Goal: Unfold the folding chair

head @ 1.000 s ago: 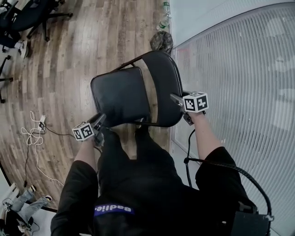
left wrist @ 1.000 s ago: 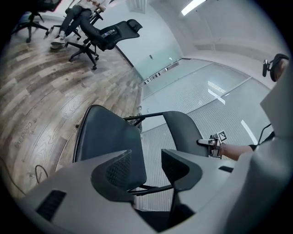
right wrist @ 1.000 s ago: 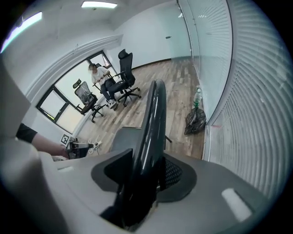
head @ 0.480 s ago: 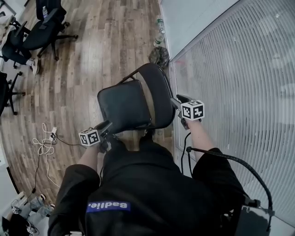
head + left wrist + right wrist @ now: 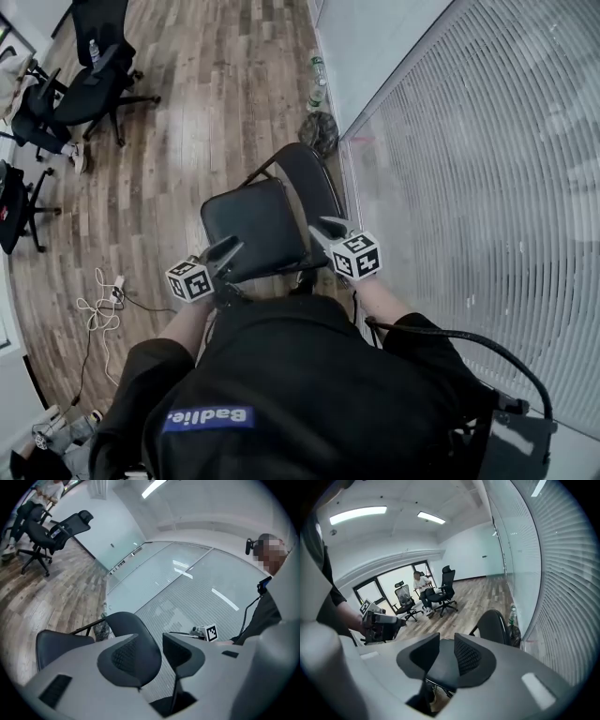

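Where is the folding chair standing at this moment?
In the head view the folding chair stands centre, on the wooden floor, directly before the person, with the slatted blind at the picture's right.

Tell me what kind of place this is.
Probably an office. Wheeled office chairs stand on a wood-look floor, slatted blinds cover a long wall, and strip lights run along the ceiling.

Wood floor (image 5: 206, 94), office chairs (image 5: 94, 66), ribbed blinds (image 5: 487, 206), perhaps bottles (image 5: 316, 84) by the wall (image 5: 375, 47).
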